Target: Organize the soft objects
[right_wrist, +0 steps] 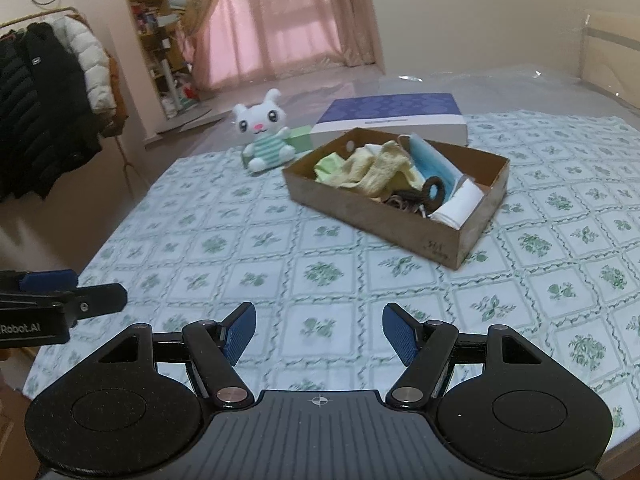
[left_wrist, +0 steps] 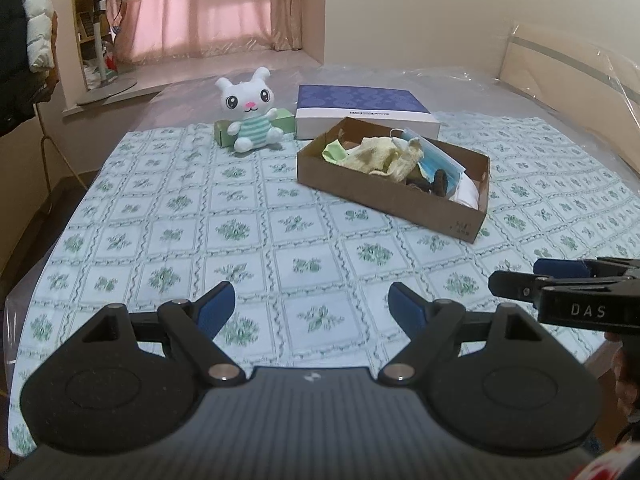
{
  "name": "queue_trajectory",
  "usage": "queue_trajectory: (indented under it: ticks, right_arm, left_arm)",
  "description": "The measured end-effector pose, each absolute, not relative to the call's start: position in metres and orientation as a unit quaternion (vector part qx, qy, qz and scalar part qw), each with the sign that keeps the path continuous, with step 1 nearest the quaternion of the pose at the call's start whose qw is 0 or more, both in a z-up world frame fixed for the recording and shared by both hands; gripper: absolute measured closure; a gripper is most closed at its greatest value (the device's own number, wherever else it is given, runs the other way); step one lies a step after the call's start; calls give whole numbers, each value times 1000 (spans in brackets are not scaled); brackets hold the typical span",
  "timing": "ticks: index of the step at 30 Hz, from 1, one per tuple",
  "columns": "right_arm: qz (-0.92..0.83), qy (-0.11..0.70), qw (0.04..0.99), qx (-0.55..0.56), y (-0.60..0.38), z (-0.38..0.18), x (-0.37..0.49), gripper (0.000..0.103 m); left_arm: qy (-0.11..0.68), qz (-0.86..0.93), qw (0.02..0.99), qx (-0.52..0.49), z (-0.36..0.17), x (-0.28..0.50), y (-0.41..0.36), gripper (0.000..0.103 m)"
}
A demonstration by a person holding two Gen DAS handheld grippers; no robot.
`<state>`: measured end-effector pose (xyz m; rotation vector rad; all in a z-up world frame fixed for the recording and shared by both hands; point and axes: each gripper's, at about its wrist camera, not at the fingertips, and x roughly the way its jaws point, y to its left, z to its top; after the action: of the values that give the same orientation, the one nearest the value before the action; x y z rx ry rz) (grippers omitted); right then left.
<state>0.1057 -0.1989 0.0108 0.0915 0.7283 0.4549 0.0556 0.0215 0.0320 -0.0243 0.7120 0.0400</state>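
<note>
Cloths [right_wrist: 368, 170] fill the cardboard box [right_wrist: 384, 216]; both claws, left [left_wrist: 311, 307] and "DAS"-marked right [right_wrist: 319, 331], gape empty.

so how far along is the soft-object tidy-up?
Looks mostly done: the cardboard box already holds yellow cloths, a blue face mask, dark hair ties and a white folded cloth. In hand: nothing; left gripper and right gripper are both open and empty above the floral cloth. Possibly left: the plush bunny, outside the box.
</note>
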Motion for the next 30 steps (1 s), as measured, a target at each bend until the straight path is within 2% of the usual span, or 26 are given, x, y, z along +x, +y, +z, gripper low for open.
queue_trajectory:
  ticks: [12,30]
  right_arm:
    - [249,366,896,32,-193,10,73,33]
    - [262,383,886,22,-186,0,61,33]
  left_arm:
    - [369,30,929,-24,21,20,22,20]
    - [381,33,924,-25,12,11,21,20]
